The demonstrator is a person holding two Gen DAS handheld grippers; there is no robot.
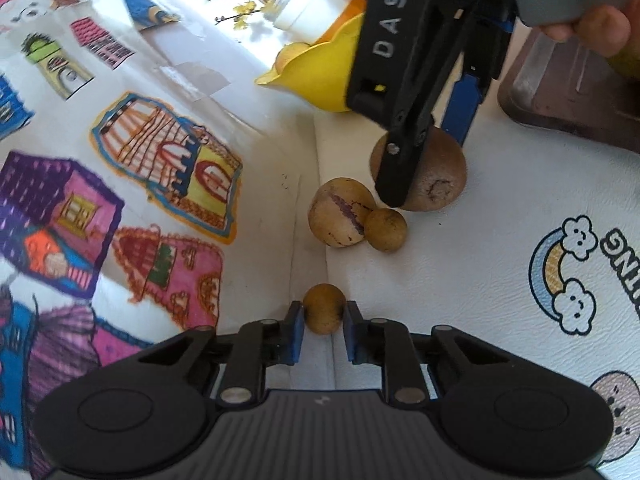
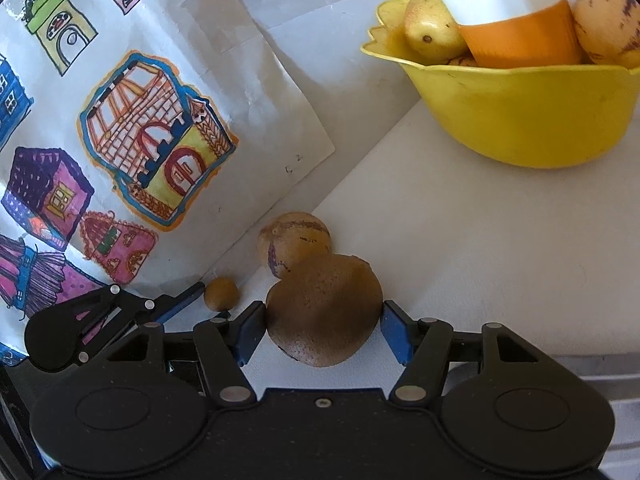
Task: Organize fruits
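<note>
My left gripper (image 1: 323,326) is closed around a small round yellow-brown fruit (image 1: 324,308), pads touching both sides. Beyond it lie a purple-streaked fruit (image 1: 340,212) and a second small round fruit (image 1: 385,229). My right gripper (image 2: 323,326) straddles a large brown fruit (image 2: 324,308), pads at its sides; it also shows in the left wrist view (image 1: 436,172). The streaked fruit (image 2: 294,242) lies just behind it. A yellow bowl (image 2: 520,112) with several fruits and an orange-white cup (image 2: 516,20) stands at the far right.
A sheet with coloured house drawings (image 2: 132,128) covers the left of the table. A white mat with a rainbow print (image 1: 560,280) lies to the right. A dark translucent container (image 1: 568,84) stands at the back right. The left gripper (image 2: 120,312) shows beside the small fruit (image 2: 221,294).
</note>
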